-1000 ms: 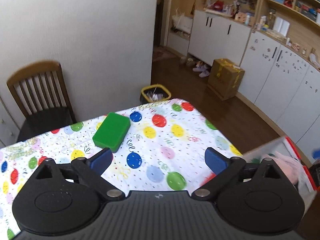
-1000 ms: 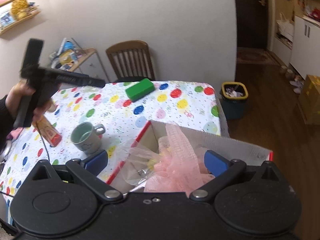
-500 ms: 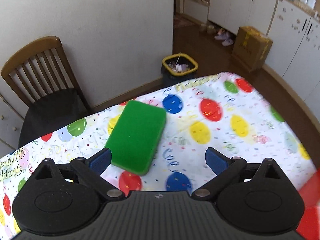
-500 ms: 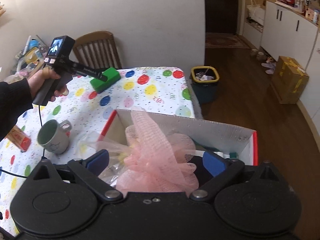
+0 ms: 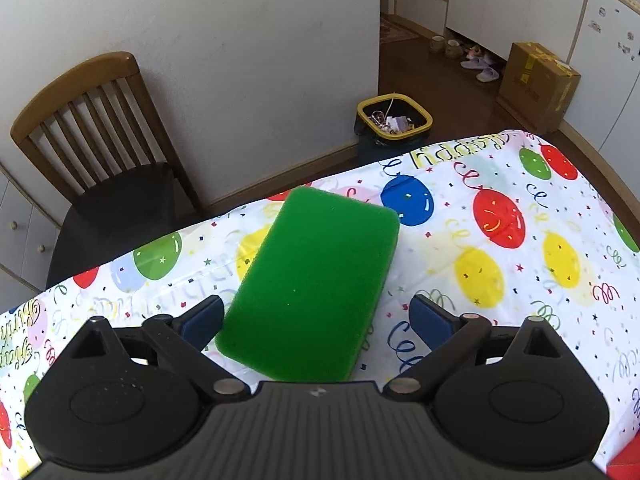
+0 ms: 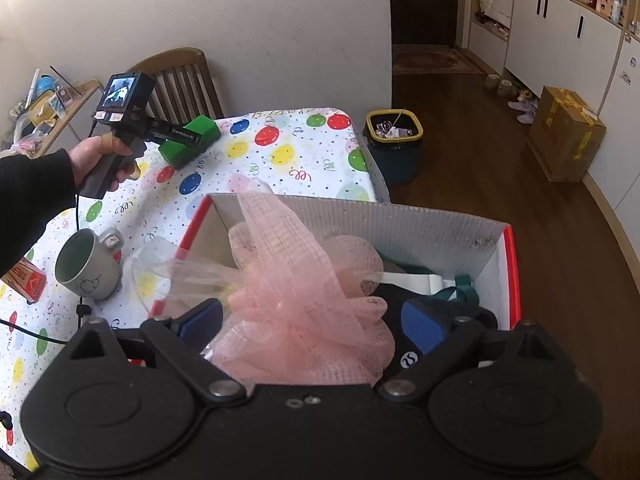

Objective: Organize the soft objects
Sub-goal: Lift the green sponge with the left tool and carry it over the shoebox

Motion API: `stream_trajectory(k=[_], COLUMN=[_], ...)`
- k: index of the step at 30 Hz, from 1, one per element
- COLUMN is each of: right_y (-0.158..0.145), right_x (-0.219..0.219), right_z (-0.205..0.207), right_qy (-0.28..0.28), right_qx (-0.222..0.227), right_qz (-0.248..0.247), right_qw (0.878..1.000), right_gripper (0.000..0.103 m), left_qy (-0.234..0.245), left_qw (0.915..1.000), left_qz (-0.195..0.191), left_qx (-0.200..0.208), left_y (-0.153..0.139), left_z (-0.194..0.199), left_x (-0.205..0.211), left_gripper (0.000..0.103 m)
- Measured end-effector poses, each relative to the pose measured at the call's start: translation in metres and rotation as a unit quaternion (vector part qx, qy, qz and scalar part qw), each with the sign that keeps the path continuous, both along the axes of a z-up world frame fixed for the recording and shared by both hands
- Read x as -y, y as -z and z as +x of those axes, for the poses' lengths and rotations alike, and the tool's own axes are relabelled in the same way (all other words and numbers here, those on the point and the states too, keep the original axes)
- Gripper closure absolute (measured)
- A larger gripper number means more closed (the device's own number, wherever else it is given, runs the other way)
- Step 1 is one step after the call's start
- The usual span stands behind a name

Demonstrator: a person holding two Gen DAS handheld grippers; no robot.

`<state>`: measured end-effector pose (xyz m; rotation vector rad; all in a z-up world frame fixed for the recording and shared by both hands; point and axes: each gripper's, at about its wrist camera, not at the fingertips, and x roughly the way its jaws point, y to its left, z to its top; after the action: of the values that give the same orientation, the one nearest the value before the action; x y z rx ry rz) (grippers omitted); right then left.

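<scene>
Balloon-print table (image 6: 304,152), sponge (image 5: 316,280), mug (image 6: 86,268), box (image 6: 420,224)

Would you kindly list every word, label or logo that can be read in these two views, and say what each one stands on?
"HAPPY", upside down, on the balloon tablecloth near its far edge.
"Birth", partly cut off, on the same tablecloth at its left edge.
"GenRobot.AI", small and uncertain, on the left gripper.
A round white logo, no words, on the black garment in the box.
Print on the red carton: too blurred.

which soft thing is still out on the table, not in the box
The green sponge, lying flat on the balloon tablecloth; the pink mesh pouf and dark clothing are already in the box.
</scene>
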<state>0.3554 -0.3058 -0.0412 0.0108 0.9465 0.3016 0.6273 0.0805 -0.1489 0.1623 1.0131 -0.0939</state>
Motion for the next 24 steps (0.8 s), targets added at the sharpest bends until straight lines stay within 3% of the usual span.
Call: stream_trajectory(k=[2,4,14,18,24], right_y=[0.000,0.000,0.000,-0.002,-0.002], right_x=[0.001,0.002,0.008,0.011,0.015], right_z=[-0.002,-0.003,-0.009,-0.012,-0.018], right_qy=[0.003,0.004,0.013,0.010,-0.003], right_qx=[-0.002,-0.001,-0.002,0.002,0.010], right_qz=[0.000,-0.001,0.001,0.004,0.009], right_qw=[1.000,1.000,1.000,1.000,1.000], right_gripper=[0.008,0.009,0.013,0.013,0.013], left_qy=[-0.004,-0.008,-0.022,-0.026,-0.017], left_qw=[1.0000,0.9997,0.9994,0.9991,0.9972], left_qz=[0.006,0.021,0.012,-0.001,-0.028], left_qx=[0.003,0.004,0.023,0.035,0.067], left_y=[0.003,0.004,-0.005,-0.024,-0.074], left_z=[0.000,0.000,-0.013,-0.025,-0.061], left_x=[0.000,0.001,0.003,0.006,0.016], left_gripper=[0.020,0.022,0.027,0.027,0.027])
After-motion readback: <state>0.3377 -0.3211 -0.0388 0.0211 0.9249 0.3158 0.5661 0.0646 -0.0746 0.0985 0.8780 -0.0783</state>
